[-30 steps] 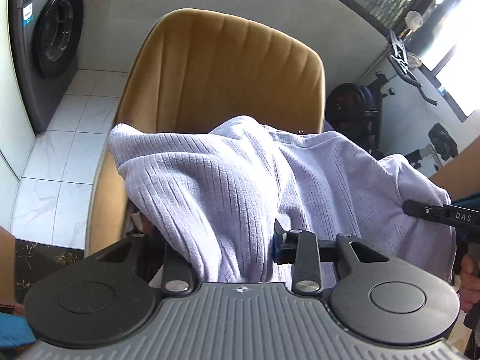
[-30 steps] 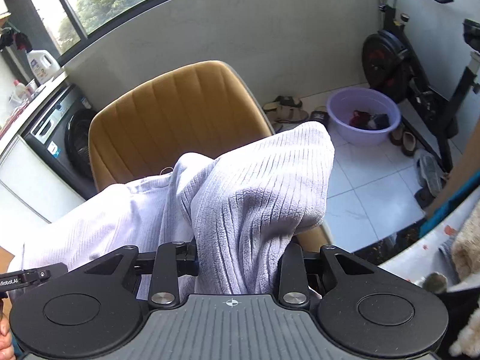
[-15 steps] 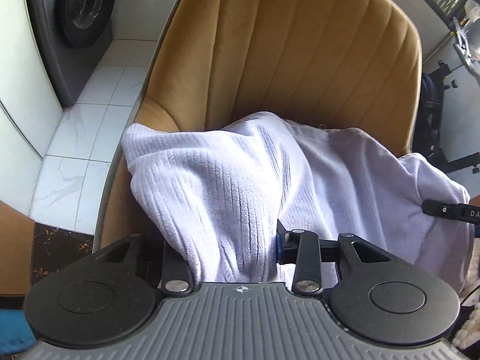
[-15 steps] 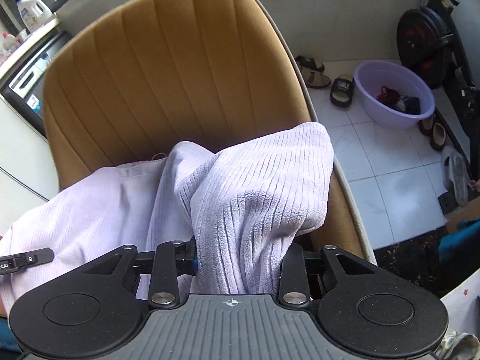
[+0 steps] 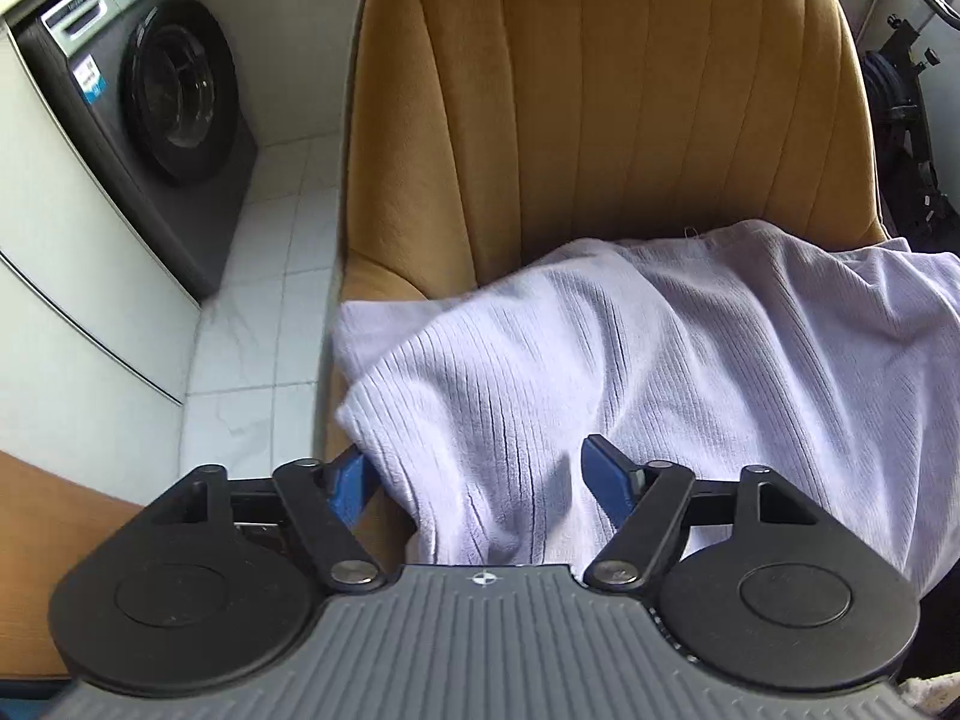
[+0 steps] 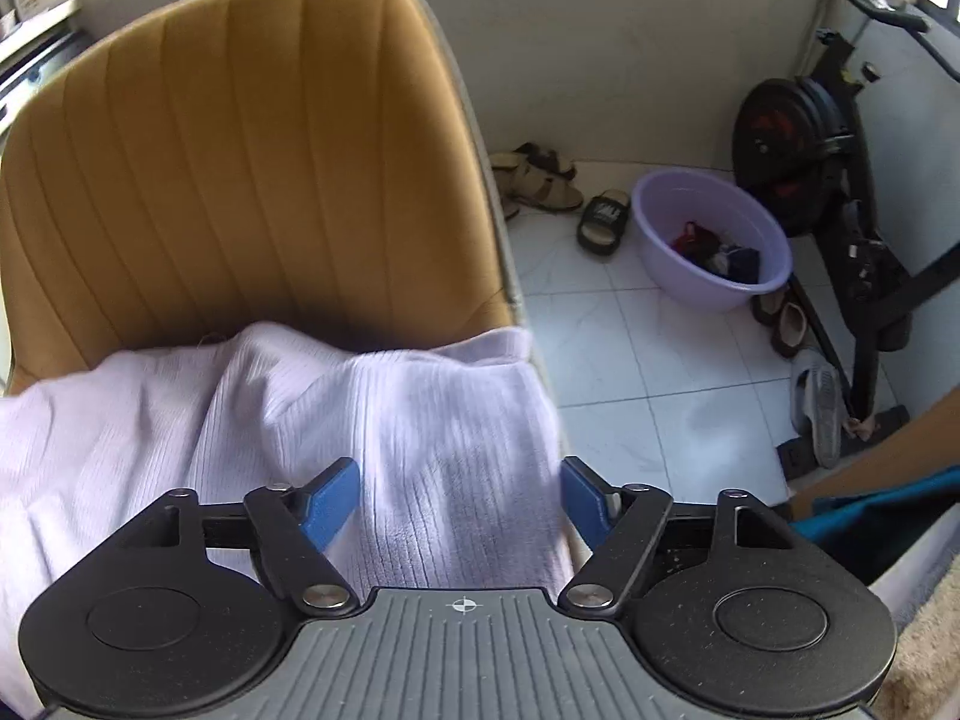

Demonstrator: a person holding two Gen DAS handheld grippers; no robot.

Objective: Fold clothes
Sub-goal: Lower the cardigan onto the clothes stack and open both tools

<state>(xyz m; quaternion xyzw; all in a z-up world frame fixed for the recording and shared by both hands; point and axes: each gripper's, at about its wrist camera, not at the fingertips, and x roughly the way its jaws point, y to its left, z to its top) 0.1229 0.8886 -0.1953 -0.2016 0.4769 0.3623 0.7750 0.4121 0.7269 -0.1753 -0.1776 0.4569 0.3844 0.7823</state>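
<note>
A pale lilac ribbed garment [image 5: 630,372] lies folded on the seat of a mustard-yellow chair [image 5: 600,120]. My left gripper [image 5: 480,480] is open, its blue pads [image 5: 351,483] standing wide on either side of the garment's near left corner, not clamping it. In the right wrist view the same garment [image 6: 336,420] covers the chair [image 6: 240,150] seat. My right gripper [image 6: 461,501] is open too, its blue pads [image 6: 333,501] spread around the garment's near right corner.
A grey washing machine [image 5: 156,120] stands left of the chair. A lilac basin with clothes [image 6: 711,240], sandals [image 6: 540,180] and an exercise bike [image 6: 840,180] stand on the white tiled floor to the right. A wooden surface edge [image 5: 48,516] is at near left.
Both grippers lowered the garment onto the chair seat and opened; the cloth they clamped before now lies loose between the spread pads.
</note>
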